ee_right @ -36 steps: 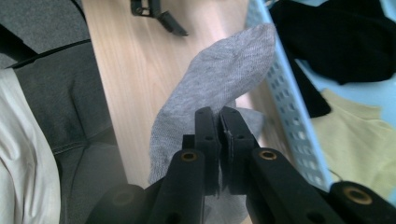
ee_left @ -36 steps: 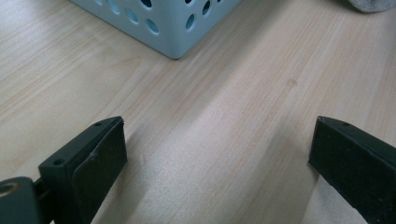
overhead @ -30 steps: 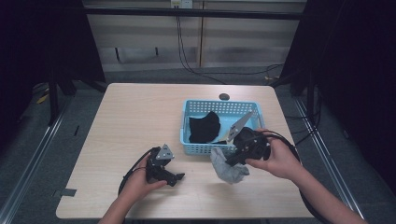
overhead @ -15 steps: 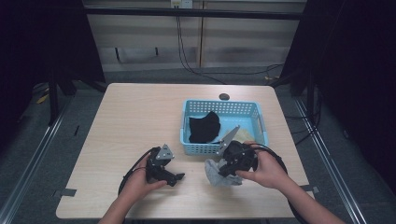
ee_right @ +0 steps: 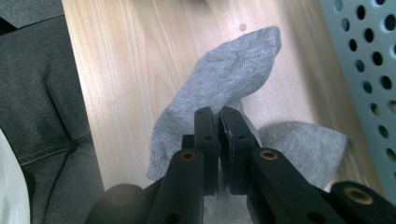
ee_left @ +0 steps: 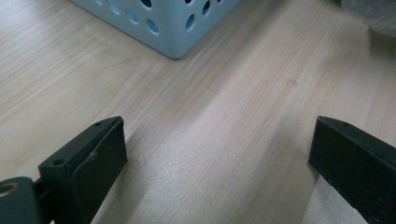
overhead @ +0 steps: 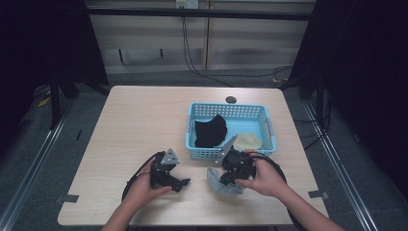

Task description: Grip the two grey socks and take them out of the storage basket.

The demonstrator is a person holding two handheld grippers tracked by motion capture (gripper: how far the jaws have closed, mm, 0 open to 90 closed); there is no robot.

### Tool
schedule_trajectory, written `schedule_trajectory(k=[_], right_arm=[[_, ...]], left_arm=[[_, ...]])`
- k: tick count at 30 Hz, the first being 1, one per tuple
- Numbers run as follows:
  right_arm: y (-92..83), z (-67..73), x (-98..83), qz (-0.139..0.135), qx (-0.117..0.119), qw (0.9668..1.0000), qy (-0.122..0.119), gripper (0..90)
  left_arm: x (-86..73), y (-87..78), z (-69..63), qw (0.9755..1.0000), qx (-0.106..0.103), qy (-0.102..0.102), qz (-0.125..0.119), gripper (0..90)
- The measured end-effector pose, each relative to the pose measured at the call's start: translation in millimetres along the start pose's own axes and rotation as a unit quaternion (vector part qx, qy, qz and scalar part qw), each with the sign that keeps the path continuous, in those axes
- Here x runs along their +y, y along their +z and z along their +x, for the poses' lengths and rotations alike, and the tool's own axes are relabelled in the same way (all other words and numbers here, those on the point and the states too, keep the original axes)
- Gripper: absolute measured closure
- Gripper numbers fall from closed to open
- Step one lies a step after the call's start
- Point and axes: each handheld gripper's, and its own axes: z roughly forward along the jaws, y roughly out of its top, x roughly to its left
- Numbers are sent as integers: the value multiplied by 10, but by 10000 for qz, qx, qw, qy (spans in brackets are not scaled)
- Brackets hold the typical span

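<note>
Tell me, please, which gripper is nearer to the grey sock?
Right. The right gripper is shut on the grey sock; the left gripper rests open on the table, apart from it.

no readable text, labels, brands, numbers or signs anywhere in view

Lit evenly from overhead across the table (overhead: 144, 125), with dark surroundings toward nine and three o'clock. Showed soft shadows under the jaws in the left gripper view. Blurred slightly at close range along the bottom of the right gripper view, without glare.
</note>
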Motion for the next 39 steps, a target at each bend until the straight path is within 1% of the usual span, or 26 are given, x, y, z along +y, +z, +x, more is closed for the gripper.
schedule_trajectory(k=[2,3,5,6,7,11,15,16,20,21,24,26,27,29,31,32,34,36,39], right_arm=[[27,9,7,22,-4,10000,17,860],[41,10,11,56,-25,10000,-40,858],[70,20,23,100,-99,9999,-35,856],[92,19,29,117,-110,9999,-42,854],[107,12,30,118,-109,9998,-66,853],[177,8,43,124,-76,9999,-8,848],[198,-2,51,113,-42,9999,51,849],[201,-8,54,59,-36,10000,10,849],[215,13,68,-28,-15,10000,44,844],[220,10,72,-1,13,10000,-16,846],[235,25,80,7,36,10000,-40,836],[238,35,80,-31,63,10000,-54,787],[233,51,81,-43,50,10000,2,774],[225,57,73,-62,49,10000,-60,718],[205,68,69,-86,19,10000,-27,656],[196,76,68,-103,14,9999,35,639],[178,74,61,-144,-1,9999,47,593],[161,77,55,-152,-17,9998,115,559],[142,64,40,-210,-20,9997,118,492]], left_arm=[[-1,1,0,10000,-7,-3,-11,35],[-1,2,0,10000,-2,-4,-11,35],[-1,3,2,10000,-8,8,-23,35],[1,-1,2,10000,7,14,3,35],[-1,3,2,10000,-7,8,-26,35],[-1,3,2,10000,-10,9,-23,35],[-1,1,1,10000,2,9,-13,35],[-2,-1,-1,10000,2,-4,-7,35],[-8,-5,-2,10000,7,22,-21,35],[-8,-4,-3,10000,3,27,-31,35],[-8,-5,-2,10000,9,28,-31,35],[-8,-5,-2,10000,6,33,-30,35],[-8,-4,-2,10000,7,30,-32,35],[-9,-4,-2,10000,1,24,-39,35],[-9,-4,-1,10000,1,27,-38,35],[-9,-3,-1,10000,-5,29,-44,35],[-9,-6,-3,10000,8,20,-16,35],[-9,-6,-3,10000,8,24,-17,35],[-9,-5,-2,10000,1,21,-29,35]])
